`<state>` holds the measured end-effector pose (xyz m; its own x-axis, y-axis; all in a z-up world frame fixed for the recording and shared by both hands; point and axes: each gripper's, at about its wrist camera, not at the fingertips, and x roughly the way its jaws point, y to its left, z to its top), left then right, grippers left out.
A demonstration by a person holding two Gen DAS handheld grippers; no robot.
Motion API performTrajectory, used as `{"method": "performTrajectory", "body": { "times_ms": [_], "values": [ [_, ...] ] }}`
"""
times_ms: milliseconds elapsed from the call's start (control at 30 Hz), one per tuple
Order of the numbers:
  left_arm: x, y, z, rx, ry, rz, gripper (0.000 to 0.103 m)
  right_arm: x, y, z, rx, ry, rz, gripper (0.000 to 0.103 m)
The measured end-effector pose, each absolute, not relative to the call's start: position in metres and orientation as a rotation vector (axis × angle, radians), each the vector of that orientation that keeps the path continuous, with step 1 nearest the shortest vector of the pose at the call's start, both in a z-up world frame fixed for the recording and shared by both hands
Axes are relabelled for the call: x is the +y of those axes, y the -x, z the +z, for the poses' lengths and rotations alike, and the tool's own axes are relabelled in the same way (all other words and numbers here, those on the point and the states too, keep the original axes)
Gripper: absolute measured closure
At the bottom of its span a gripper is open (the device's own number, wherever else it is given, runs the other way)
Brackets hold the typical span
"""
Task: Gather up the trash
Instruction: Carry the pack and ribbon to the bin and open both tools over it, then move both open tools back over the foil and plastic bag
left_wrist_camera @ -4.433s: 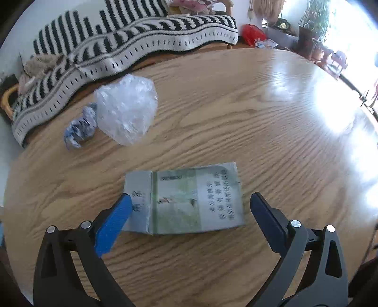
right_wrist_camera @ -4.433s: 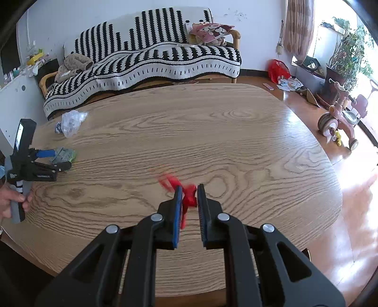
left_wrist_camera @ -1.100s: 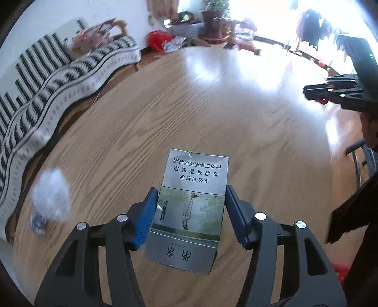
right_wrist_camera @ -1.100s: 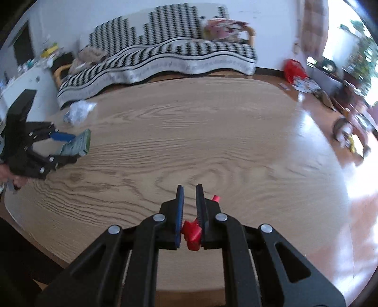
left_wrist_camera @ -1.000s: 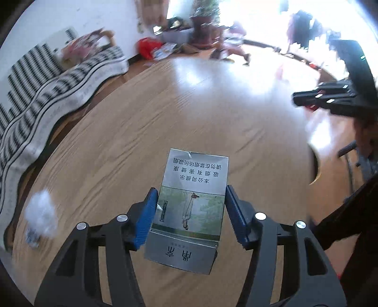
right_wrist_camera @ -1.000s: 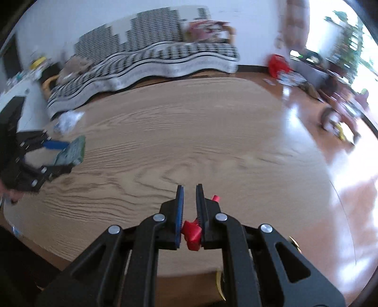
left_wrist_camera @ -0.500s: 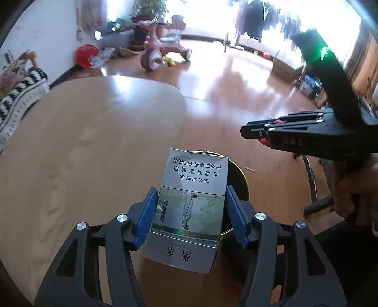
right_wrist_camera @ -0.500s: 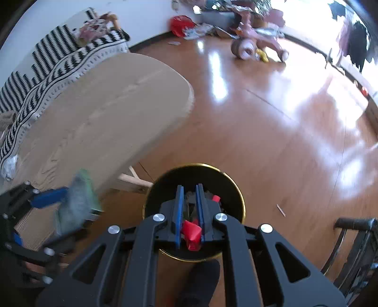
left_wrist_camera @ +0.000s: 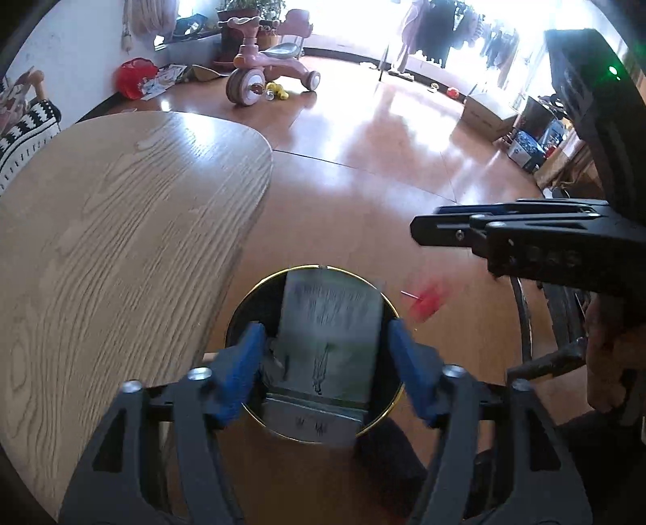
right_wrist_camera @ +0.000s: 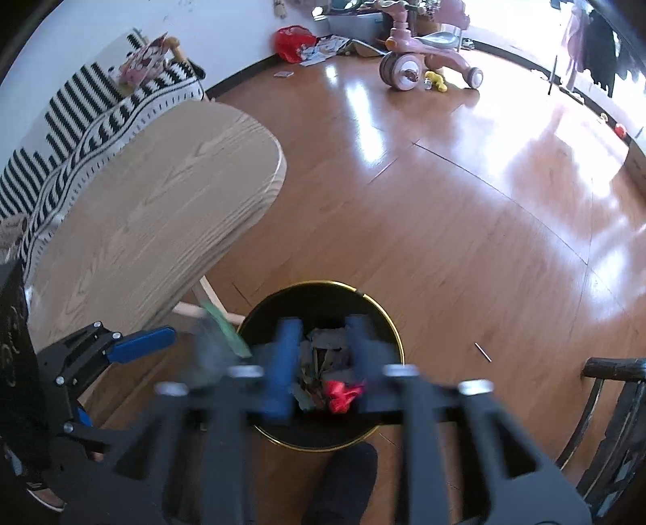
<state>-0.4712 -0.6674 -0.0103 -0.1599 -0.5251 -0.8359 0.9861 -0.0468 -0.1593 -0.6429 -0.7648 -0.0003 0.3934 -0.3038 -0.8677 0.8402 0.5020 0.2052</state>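
Clearly a lived-in family home, a sitting room by the look of it. Polished wooden floor point(right_wrist_camera: 464, 210), oval wood-grain table point(left_wrist_camera: 113, 226), and a sofa draped in a black-and-white striped throw point(right_wrist_camera: 80, 121) along the white wall. Pink child's tricycle point(left_wrist_camera: 266, 68) parked on the floor, small toys scattered nearby. Potted plants point(left_wrist_camera: 246, 8) by the bright window side, clothes hung to dry point(left_wrist_camera: 440, 32) in the sunlight. Gold-rimmed black waste bin point(right_wrist_camera: 387, 323) beside the table, a dark chair point(right_wrist_camera: 605, 404) close by.
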Motion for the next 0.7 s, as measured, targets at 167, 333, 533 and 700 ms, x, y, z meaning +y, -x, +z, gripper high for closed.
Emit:
{"method": "performTrajectory", "body": {
  "times_ms": [167,333,533,700],
  "values": [
    [-0.667,0.471,-0.002,0.896,-0.67,-1.546,0.025,-0.761,0.643,0.007,0.845,-0.704,-0.808,0.023],
    [-0.66,0.46,0.012,0.883,-0.635,-1.526,0.014,-0.758,0.636,0.011,0.837,-0.691,-0.805,0.023],
    [-0.621,0.404,0.041,0.867,-0.536,-1.422,0.009,-0.742,0.599,0.028,0.805,-0.62,-0.774,0.022],
    [-0.555,0.312,0.062,0.835,-0.438,-1.204,0.008,-0.71,0.528,0.048,0.759,-0.552,-0.655,0.02]
  ]
}}
